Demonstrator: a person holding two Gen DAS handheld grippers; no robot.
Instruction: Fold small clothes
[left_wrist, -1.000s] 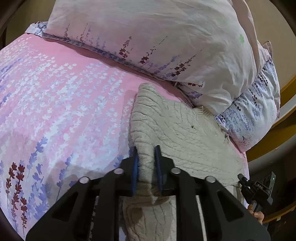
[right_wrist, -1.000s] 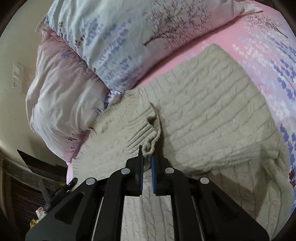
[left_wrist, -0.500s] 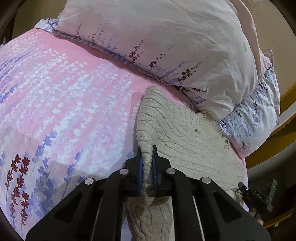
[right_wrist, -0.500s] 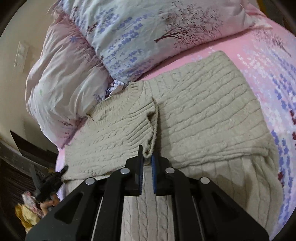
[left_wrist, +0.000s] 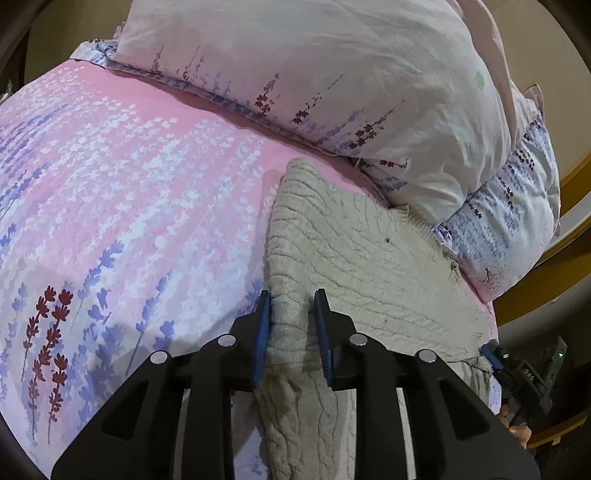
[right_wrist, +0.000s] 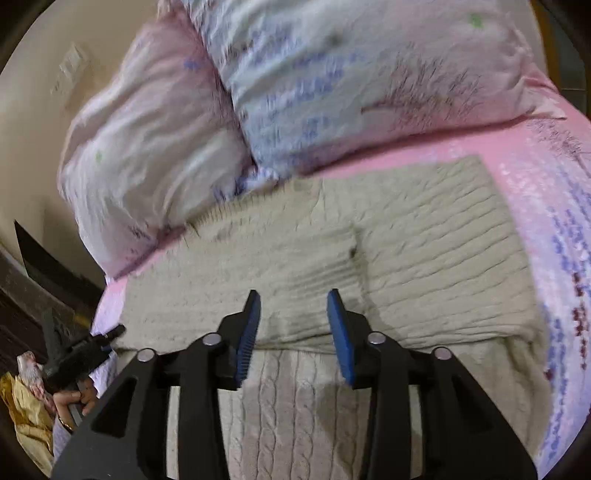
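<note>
Straddling the sweater (left_wrist: 354, 258) fold edge, my left gripper (left_wrist: 291, 328) has its jaws parted, unclamped; right gripper (right_wrist: 293, 325) hangs wide apart over the sweater's middle on the bed (left_wrist: 129, 192), long axis running left-right.

A pink flowered bedsheet (left_wrist: 129, 192) covers the bed. Two pillows (left_wrist: 332, 81) lie stacked along its head edge, one pale pink, one bluish (right_wrist: 332, 74). A light switch (right_wrist: 70, 66) is on the wall.

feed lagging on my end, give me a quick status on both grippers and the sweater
Left gripper open, fold of the sweater between its pads. Right gripper open, empty, over the sweater. Sweater lies partly folded on the bed sheet. Pillows touch its far edge.
</note>
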